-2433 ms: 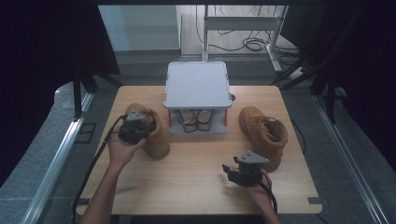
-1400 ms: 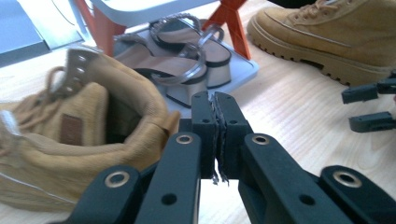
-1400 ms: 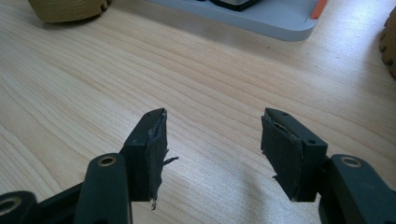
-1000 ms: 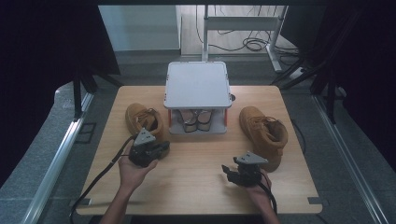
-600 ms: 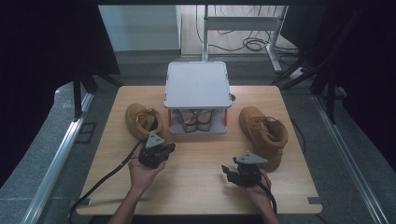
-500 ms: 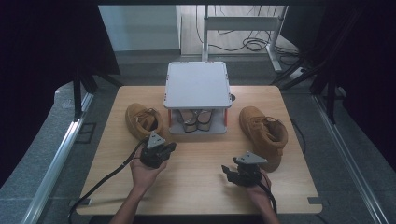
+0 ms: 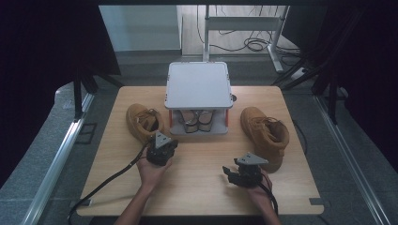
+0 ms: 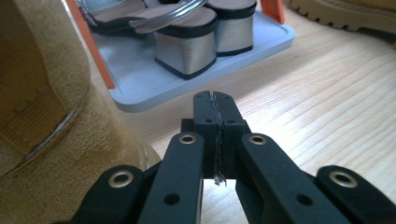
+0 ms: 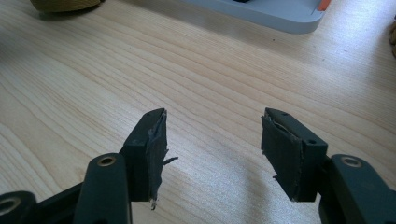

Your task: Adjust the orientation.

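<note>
- The jaws of the left gripper (image 8: 215, 100) are pressed flat together with nothing between them, their tips low over the wooden bench (image 8: 327, 107).
- The jaws of the right gripper (image 9: 212, 135) are spread wide with bare wood between them; they pinch nothing.
- Just beside the left gripper, on its left in the left gripper view, stands a tan suede boot (image 8: 51, 130), very close to the jaws; whether it touches them cannot be told.
- Ahead of the left gripper's jaws sits the grey bottom tray of a small shoe rack (image 8: 154, 84) with orange posts; a pair of silver block-heeled sandals (image 8: 196, 44) rests on it.
- In the high view the left gripper (image 7: 161, 149) lies at the near end of the left-hand boot (image 7: 143, 123), in front of the rack (image 7: 199, 84) at the middle back of the bench.
- The right gripper (image 7: 240, 174) is held near the front right, jaws pointing left, just beside the second tan boot (image 7: 265, 136), which stands to the right of the rack, well apart from the first.
</note>
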The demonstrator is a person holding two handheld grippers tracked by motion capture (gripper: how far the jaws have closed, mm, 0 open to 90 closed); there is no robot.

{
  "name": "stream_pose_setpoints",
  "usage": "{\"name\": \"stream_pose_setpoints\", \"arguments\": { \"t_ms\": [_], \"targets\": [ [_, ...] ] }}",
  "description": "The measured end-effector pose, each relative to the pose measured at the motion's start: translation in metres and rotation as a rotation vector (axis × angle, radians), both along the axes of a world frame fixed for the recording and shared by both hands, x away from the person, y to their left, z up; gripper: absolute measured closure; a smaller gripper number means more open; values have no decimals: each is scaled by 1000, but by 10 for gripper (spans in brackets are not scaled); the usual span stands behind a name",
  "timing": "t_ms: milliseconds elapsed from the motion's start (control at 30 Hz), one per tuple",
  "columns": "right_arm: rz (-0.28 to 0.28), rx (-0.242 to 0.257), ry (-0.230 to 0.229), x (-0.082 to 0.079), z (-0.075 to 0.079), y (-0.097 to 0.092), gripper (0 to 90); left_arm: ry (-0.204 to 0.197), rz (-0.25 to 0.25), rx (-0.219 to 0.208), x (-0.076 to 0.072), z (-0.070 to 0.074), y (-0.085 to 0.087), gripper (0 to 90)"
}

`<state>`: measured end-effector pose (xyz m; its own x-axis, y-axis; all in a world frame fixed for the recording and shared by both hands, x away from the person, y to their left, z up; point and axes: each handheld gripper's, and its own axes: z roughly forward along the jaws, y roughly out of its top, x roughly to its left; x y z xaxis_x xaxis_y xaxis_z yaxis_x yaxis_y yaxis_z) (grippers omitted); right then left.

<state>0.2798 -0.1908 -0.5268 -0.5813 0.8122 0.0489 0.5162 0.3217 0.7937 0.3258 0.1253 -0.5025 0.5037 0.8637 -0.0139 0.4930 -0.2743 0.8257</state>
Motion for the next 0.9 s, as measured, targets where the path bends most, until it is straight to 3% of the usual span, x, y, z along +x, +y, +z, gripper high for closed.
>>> {"name": "stream_pose_setpoints", "arguments": {
  "t_ms": [367,433,900],
  "targets": [
    [-1,-2,2,0,0,0,411,9,60,20,4,-5,16,892],
    [-1,-3,2,0,0,0,411,16,46,-6,4,-5,21,893],
    [-9,2,-2,0,1,-4,411,10,29,19,-2,-7,24,898]
  ]
}}
